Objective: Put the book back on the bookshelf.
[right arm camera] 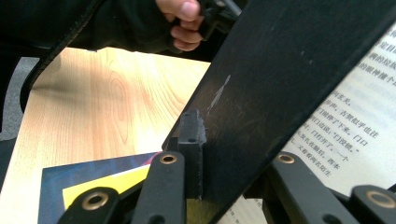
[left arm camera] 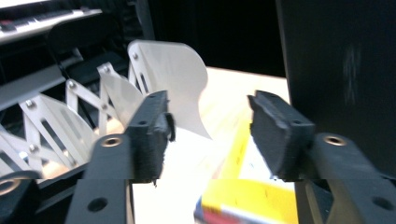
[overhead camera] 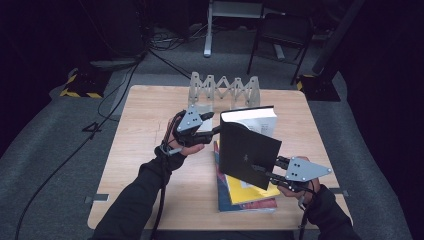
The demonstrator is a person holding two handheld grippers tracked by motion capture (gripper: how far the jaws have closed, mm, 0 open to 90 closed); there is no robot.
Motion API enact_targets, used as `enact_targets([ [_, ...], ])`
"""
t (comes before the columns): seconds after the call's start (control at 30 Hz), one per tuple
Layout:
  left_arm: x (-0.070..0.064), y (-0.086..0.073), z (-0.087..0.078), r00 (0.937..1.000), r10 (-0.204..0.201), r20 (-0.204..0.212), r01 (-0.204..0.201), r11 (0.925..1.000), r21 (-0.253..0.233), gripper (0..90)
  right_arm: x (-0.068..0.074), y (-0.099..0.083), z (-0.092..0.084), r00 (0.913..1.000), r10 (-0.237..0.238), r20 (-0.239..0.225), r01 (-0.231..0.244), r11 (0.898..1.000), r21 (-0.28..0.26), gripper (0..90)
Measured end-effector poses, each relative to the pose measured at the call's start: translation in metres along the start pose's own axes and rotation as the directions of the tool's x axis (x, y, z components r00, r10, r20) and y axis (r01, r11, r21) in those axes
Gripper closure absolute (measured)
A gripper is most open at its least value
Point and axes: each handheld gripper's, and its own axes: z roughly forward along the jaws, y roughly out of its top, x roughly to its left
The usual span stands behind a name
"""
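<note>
The right gripper [overhead camera: 267, 171] jaws clamp the black book [overhead camera: 248, 152], the left gripper [overhead camera: 216, 131] jaws parted beside it

Black book [overhead camera: 248, 152], yellow book [overhead camera: 250, 192] beneath, white rack [overhead camera: 225, 90], pale wood table [overhead camera: 145, 150].

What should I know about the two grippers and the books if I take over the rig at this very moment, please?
Right gripper: shut on the black book, clamping its cover at the lower edge and holding it upright and tilted above the stack of books.
Left gripper: open, beside the black book's left edge, nothing between its pads.
White folding book rack: at the table's far edge, no book in it.
Done: black book lifted.
Left: probably move it to the rack, then the stack.
</note>
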Motion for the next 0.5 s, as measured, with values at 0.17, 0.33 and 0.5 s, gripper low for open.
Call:
enact_targets([
  [0.17,-0.014,-0.022,-0.004,0.9961,0.088,-0.008,-0.086,0.9829,0.163,31.6,0.004,-0.002,-0.001,0.9998,0.010,0.016,-0.010,1.000,-0.007,75.3],
  [0.33,-0.027,-0.047,-0.003,0.9964,0.053,0.066,-0.068,0.9657,0.250,28.3,0.006,-0.005,-0.002,0.9997,0.015,0.020,-0.015,1.000,-0.010,75.5],
  [0.5,-0.045,-0.059,0.007,0.9867,0.031,0.159,-0.076,0.9557,0.284,27.6,0.008,-0.007,-0.003,0.9993,0.026,0.026,-0.025,1.000,-0.014,75.5],
])
